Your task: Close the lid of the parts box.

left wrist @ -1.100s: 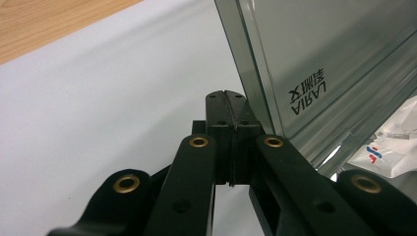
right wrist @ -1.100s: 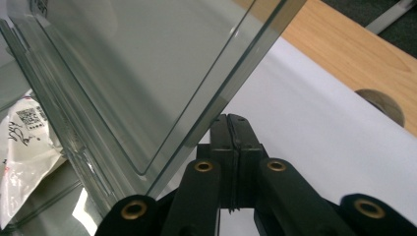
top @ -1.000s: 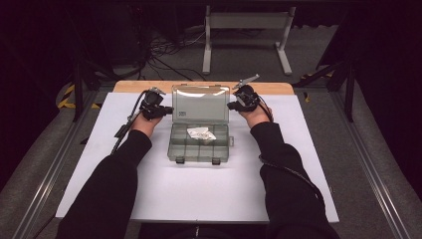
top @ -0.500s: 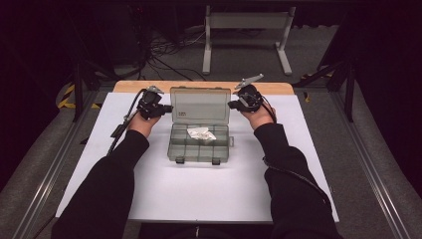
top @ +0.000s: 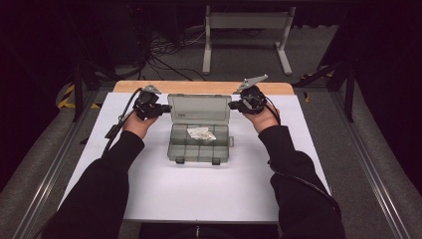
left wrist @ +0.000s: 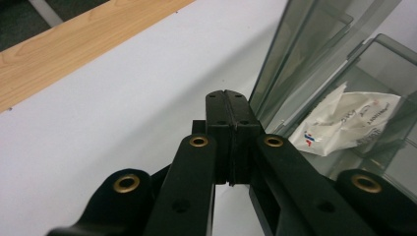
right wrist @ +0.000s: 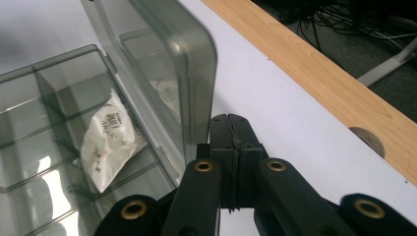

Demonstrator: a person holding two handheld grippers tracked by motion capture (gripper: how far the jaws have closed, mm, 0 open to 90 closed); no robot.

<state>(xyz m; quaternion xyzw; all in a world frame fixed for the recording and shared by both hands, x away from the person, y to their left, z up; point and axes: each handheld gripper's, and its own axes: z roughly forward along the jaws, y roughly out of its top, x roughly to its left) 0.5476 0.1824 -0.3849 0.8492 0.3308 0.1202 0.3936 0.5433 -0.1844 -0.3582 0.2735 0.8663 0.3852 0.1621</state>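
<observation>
A smoky clear plastic compartment box [top: 199,145] sits mid-table with its lid [top: 199,108] standing upright at the far side. A white paper packet [top: 201,133] lies in a rear compartment; the same packet [left wrist: 346,123] [right wrist: 109,142] appears in both gripper views. My left gripper [top: 163,110] is shut with nothing between its jaws, just left of the lid's [left wrist: 314,44] left edge. Close by the lid's [right wrist: 162,64] right edge, my right gripper [top: 233,105] is also shut and empty. Whether either touches the lid I cannot tell.
The box rests on a white sheet [top: 199,189] over a wooden table whose far edge [top: 204,87] shows bare wood. A metal stand [top: 246,35] and cables lie on the floor beyond. Dark-sleeved forearms reach in from the bottom.
Both hands have moved a little away from me and upward beside the lid, which now stands more upright. The jaws stayed shut.
</observation>
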